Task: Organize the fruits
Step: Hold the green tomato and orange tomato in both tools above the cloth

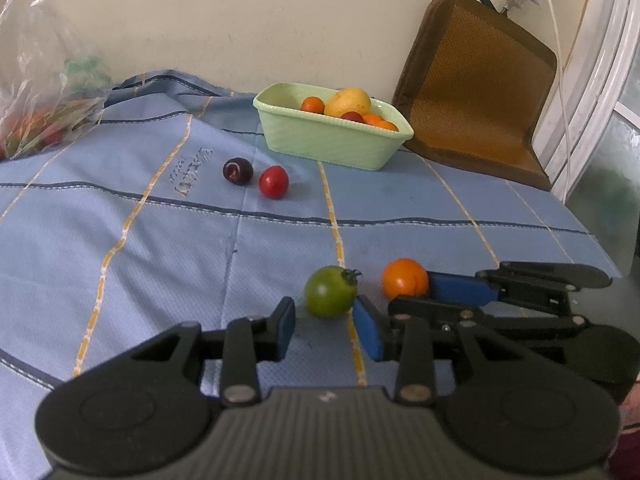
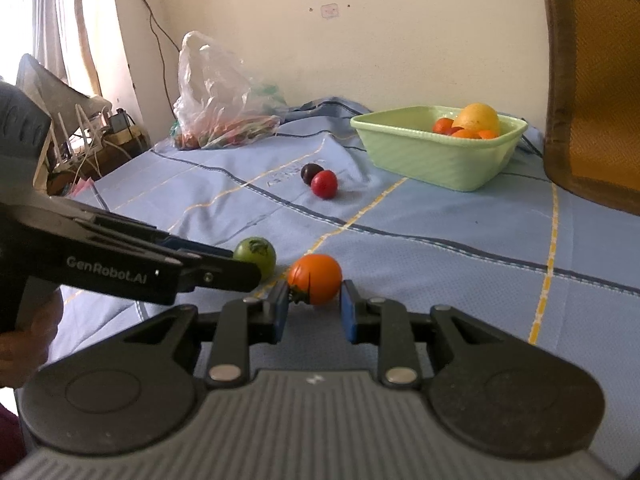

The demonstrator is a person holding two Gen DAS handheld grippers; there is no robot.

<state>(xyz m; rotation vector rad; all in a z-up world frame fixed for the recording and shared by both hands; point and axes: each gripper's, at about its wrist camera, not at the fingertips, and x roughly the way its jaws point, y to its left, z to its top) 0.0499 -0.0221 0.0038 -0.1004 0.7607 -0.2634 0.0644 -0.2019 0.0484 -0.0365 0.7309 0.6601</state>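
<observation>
A green tomato (image 1: pixel 330 291) lies on the blue cloth just ahead of my open left gripper (image 1: pixel 326 322), near its right finger. An orange fruit (image 2: pixel 315 279) sits between the blue pads of my open right gripper (image 2: pixel 314 306); the pads stand close on both sides, and I cannot tell whether they touch it. It also shows in the left wrist view (image 1: pixel 405 277). A dark plum (image 1: pixel 237 171) and a red tomato (image 1: pixel 273 181) lie farther back. A pale green basket (image 1: pixel 320 140) holds a yellow fruit (image 1: pixel 347 101) and several small orange and red fruits.
A clear plastic bag (image 2: pixel 216 92) with produce lies at the far left by the wall. A brown woven cushion (image 1: pixel 476 88) leans on the wall right of the basket. The cloth's right edge drops off near a window frame (image 1: pixel 592 80).
</observation>
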